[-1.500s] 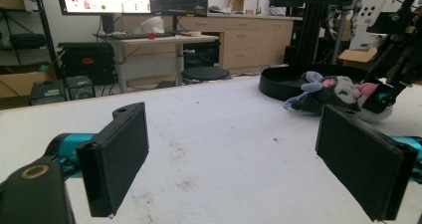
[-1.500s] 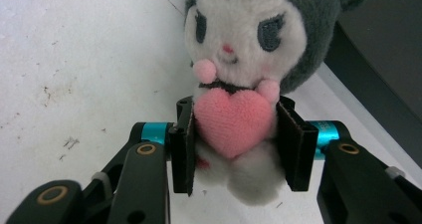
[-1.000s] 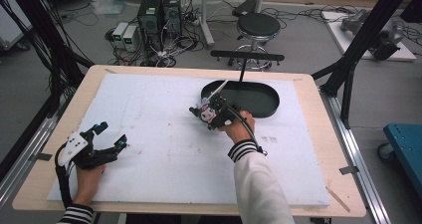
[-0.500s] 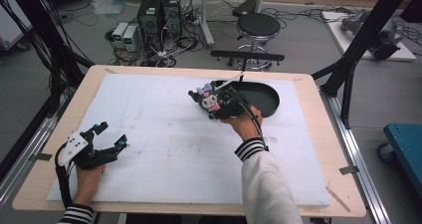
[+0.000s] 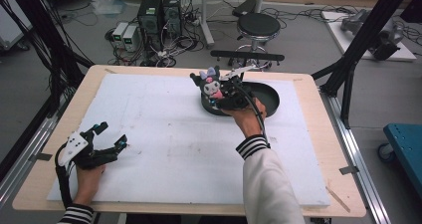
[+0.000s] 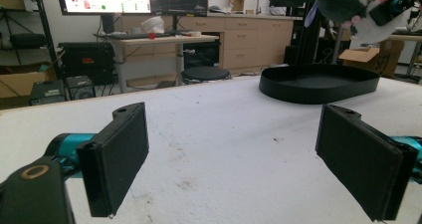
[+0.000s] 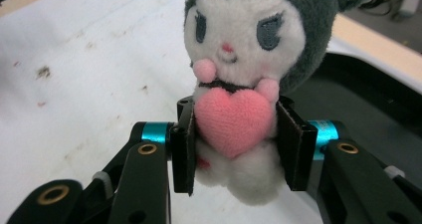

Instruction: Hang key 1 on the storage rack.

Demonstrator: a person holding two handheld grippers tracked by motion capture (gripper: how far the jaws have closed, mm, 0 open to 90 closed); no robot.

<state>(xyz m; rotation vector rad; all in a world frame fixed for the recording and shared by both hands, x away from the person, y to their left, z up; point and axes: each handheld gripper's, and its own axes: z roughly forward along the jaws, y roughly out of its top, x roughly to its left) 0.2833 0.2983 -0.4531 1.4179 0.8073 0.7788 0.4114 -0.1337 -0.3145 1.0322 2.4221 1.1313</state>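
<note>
Left: the left gripper (image 5: 107, 140) rests low on the white mat (image 5: 149, 134) near the table's front-left corner, jaws spread wide with nothing between them; from its own view the pads (image 6: 117, 157) frame bare mat, with the tray (image 6: 321, 82) well ahead.

Centre: the right gripper (image 5: 226, 95) is clenched on the plush (image 5: 210, 84), held in the air above the tray's (image 5: 268, 102) left rim. In the right gripper view the pads (image 7: 183, 149) press the plush (image 7: 239, 84) at both sides of its body, level with the pink heart (image 7: 234, 122); the doll stands upright, facing the camera.

Right: the black oval tray appears empty.

Probable step: placing the plush in the tray. Advised: carry it fully past the rim, lower until its base meets the tray floor, then release, keeping it upright.
</note>
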